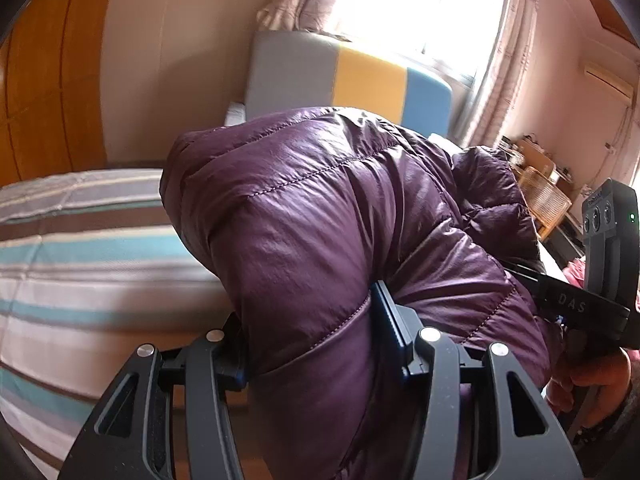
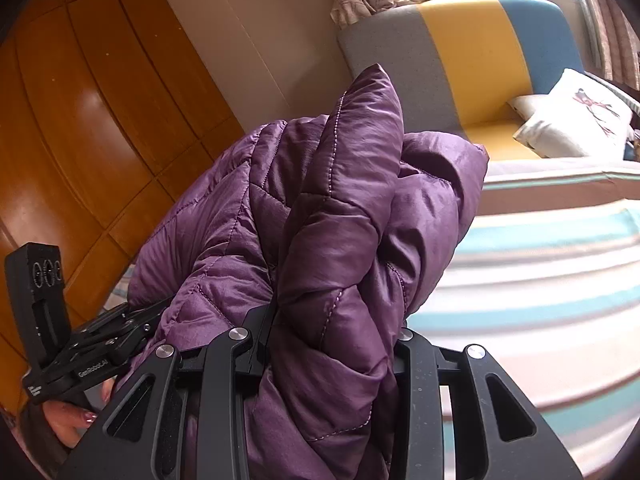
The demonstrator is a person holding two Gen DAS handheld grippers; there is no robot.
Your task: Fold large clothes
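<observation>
Got one purple puffer jacket up off the striped bed right now, bunched thick between both tools. My left gripper is pinching a fat quilted roll of it, jaws partway apart around the padding, and my right gripper is clamped on another bunched section, set a bit narrower. To do this step well, I reckon I should keep both pinches firm since that shiny fabric looks slippery, hold the two ends level, and lay it flat on the bed before creasing anything. Count: one jacket, two grippers, one bed, one pillow by the grey, yellow and blue headboard.
</observation>
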